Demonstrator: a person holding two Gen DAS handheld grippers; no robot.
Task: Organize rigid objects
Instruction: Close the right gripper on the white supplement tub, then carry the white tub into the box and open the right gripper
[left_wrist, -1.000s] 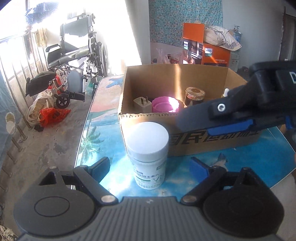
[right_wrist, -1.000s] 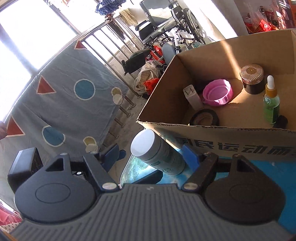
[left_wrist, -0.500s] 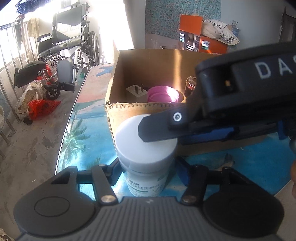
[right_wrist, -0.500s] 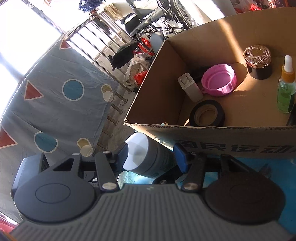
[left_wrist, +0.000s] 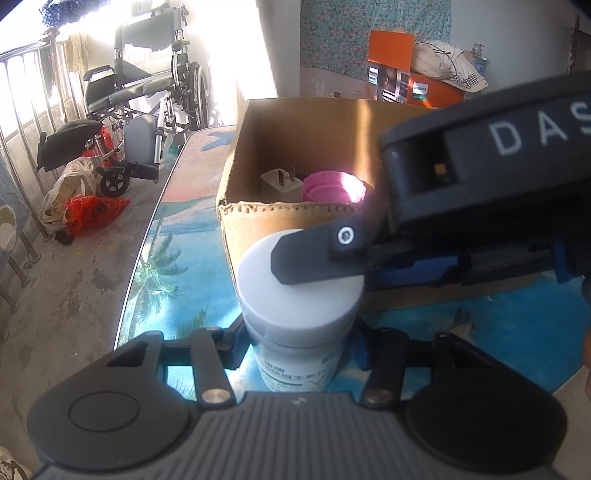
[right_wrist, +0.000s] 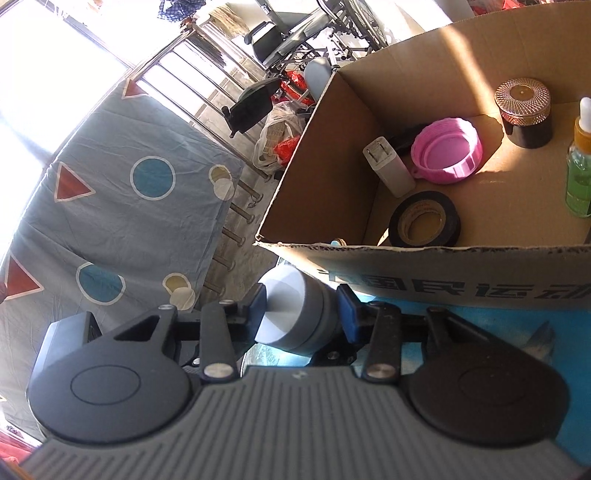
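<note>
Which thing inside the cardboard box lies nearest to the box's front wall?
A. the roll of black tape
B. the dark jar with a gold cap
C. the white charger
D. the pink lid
A: in the right wrist view the tape lies just behind the front wall of the box; the other things sit further back.

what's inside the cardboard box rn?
The cardboard box holds a white charger plug, a pink lid, a black tape roll, a dark jar with a copper cap and a green dropper bottle. The near wall hides the floor just behind it.
</note>
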